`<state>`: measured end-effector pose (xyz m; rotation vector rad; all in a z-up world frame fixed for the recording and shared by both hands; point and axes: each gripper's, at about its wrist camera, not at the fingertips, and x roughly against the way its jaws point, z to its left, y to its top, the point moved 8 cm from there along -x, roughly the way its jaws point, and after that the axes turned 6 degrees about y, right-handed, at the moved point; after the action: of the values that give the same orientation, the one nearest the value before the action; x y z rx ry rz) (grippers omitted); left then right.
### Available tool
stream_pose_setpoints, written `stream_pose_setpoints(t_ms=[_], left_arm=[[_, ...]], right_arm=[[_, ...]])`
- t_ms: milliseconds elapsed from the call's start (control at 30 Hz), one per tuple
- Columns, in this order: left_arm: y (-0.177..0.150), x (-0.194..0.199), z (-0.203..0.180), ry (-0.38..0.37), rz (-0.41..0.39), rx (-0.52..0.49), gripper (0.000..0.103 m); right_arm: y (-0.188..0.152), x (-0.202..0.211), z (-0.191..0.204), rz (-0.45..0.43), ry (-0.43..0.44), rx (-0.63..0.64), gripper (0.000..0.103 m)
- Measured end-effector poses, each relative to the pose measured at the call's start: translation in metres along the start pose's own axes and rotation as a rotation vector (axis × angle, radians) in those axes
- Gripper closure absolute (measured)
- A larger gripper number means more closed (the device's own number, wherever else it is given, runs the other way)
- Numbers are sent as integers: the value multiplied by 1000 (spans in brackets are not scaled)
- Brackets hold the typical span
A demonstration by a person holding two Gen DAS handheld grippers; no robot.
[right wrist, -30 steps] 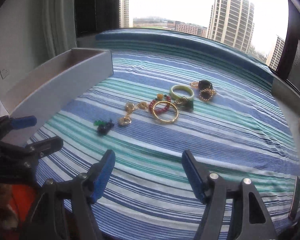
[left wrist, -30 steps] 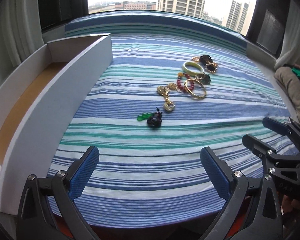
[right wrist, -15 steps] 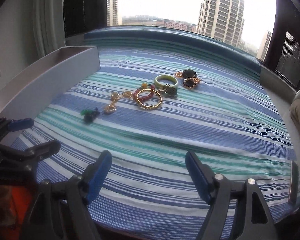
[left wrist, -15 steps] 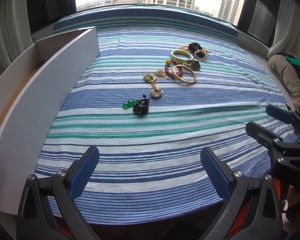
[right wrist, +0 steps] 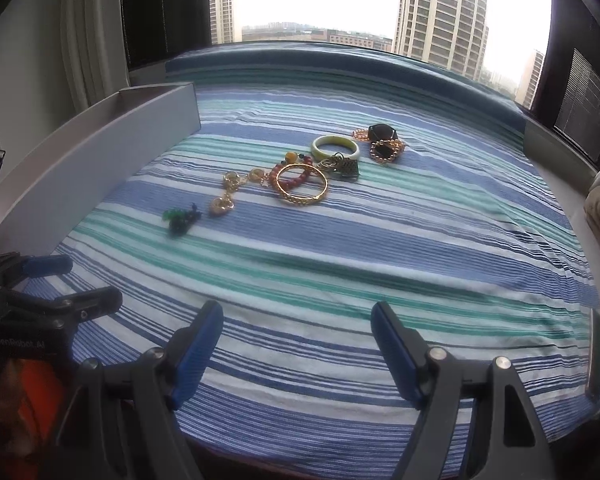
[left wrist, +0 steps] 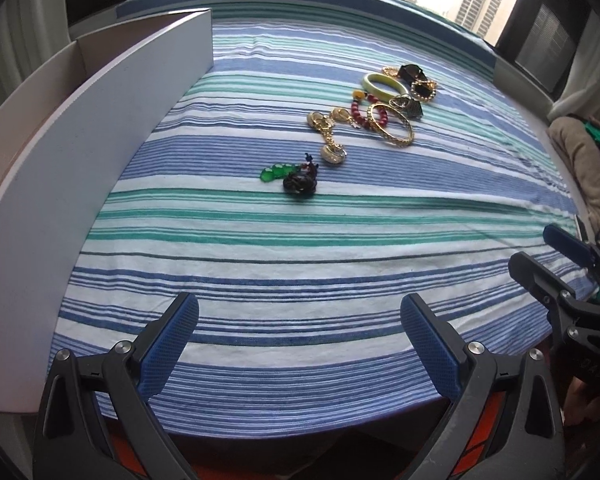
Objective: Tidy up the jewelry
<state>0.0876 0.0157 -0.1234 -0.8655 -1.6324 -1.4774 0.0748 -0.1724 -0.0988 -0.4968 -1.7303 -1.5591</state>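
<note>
- On my far left stands the white box [left wrist: 112, 128], long and open on top, with its near wall along the edge of the striped cloth [left wrist: 300, 272]. From the left camera I see only a small part of its inside.
- My left gripper [left wrist: 300, 322] hangs over the near edge of the cloth. Its jaws are wide apart, and between the blue pads [left wrist: 168, 350] there is only cloth.
- The jewelry lies on the cloth, well apart from both my grippers and to the right of the box.
- The nearest piece is a green pendant [left wrist: 274, 171], and a dark bead charm [left wrist: 300, 183] touches it.
- Just behind them lies a gold chain piece [left wrist: 328, 136] with round gold parts.
- Next to it is a red bead bracelet [left wrist: 364, 114], and a gold bangle [left wrist: 394, 126] lies partly over it.
- Behind the bangle is a pale green bangle [left wrist: 384, 85], and at its right a dark stone necklace [left wrist: 416, 80] with gold beads.
- My right gripper [right wrist: 296, 344] is also above the near cloth, jaws spread wide with nothing between them. Its black frame shows at the right border of the left camera.
</note>
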Motion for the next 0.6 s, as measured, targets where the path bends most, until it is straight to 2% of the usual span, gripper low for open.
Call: stream_pose_setpoints(t_ms=[300,467,600], left_arm=[[1,-5,4,-35,43,36,2],[12,-4,14,-60,27,80,2],[25,-8,14,-67,6,56,2]], right_arm=[[-5,-3,5,15,34,-12,25],[-10,-5,-4,20,40,-45,25],[-15,-10,-9,41,59,-76,25]])
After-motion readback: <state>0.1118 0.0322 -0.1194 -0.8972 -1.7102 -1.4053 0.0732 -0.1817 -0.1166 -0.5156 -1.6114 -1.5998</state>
